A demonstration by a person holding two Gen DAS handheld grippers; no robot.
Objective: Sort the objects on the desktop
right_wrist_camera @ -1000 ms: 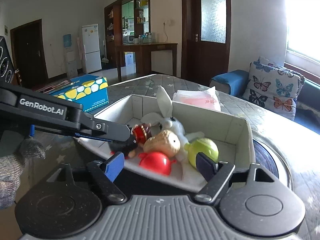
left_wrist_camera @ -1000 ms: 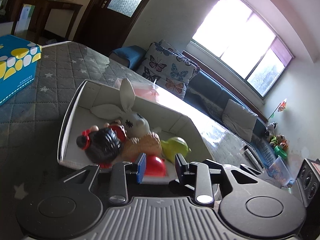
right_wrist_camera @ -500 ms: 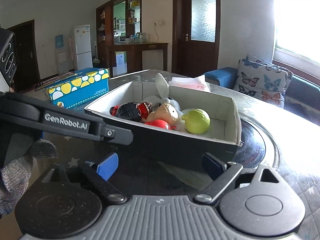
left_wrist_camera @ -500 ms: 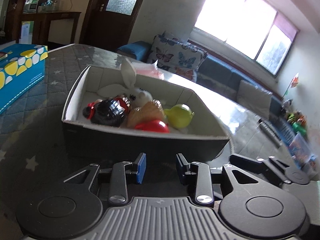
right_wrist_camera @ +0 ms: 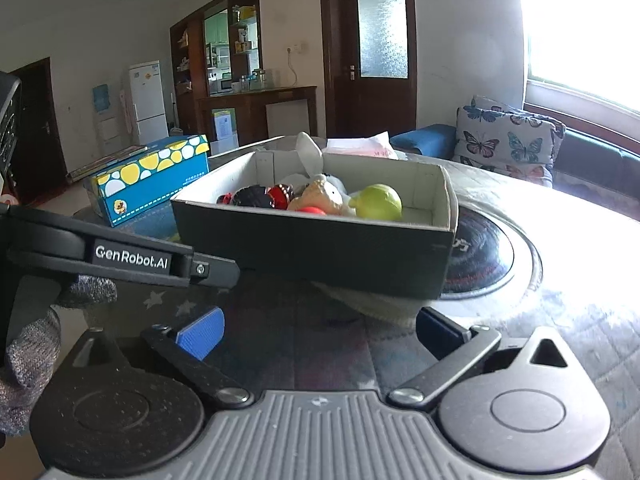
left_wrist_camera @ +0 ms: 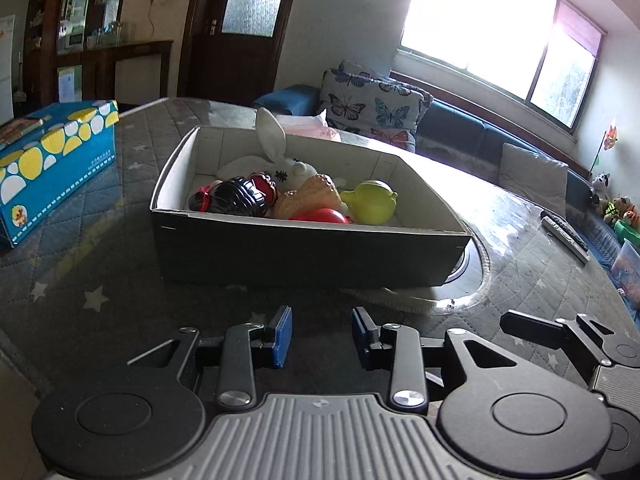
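A dark cardboard box (left_wrist_camera: 304, 252) (right_wrist_camera: 320, 248) stands on the quilted table. It holds a white plush rabbit (left_wrist_camera: 288, 160), a black and red doll (left_wrist_camera: 240, 196), a peanut-shaped toy (left_wrist_camera: 308, 198), a red toy (left_wrist_camera: 324, 215) and a green pear-shaped toy (left_wrist_camera: 372, 202) (right_wrist_camera: 378, 202). My left gripper (left_wrist_camera: 322, 336) is open and empty, low over the table in front of the box. My right gripper (right_wrist_camera: 320, 330) is open wide and empty, also in front of the box. The left gripper's body (right_wrist_camera: 120, 256) shows at the left of the right wrist view.
A blue tissue box with yellow and white spots (left_wrist_camera: 48, 160) (right_wrist_camera: 148, 178) stands left of the box. A pink packet (left_wrist_camera: 308, 130) lies behind it. A round glass inset (right_wrist_camera: 492, 256) lies to the right, a remote (left_wrist_camera: 564, 232) farther right. A white cloth (right_wrist_camera: 380, 304) pokes out under the box.
Both grippers have pulled back and down from over the box to low in front of it. Both stayed open and empty. The toys have not moved.
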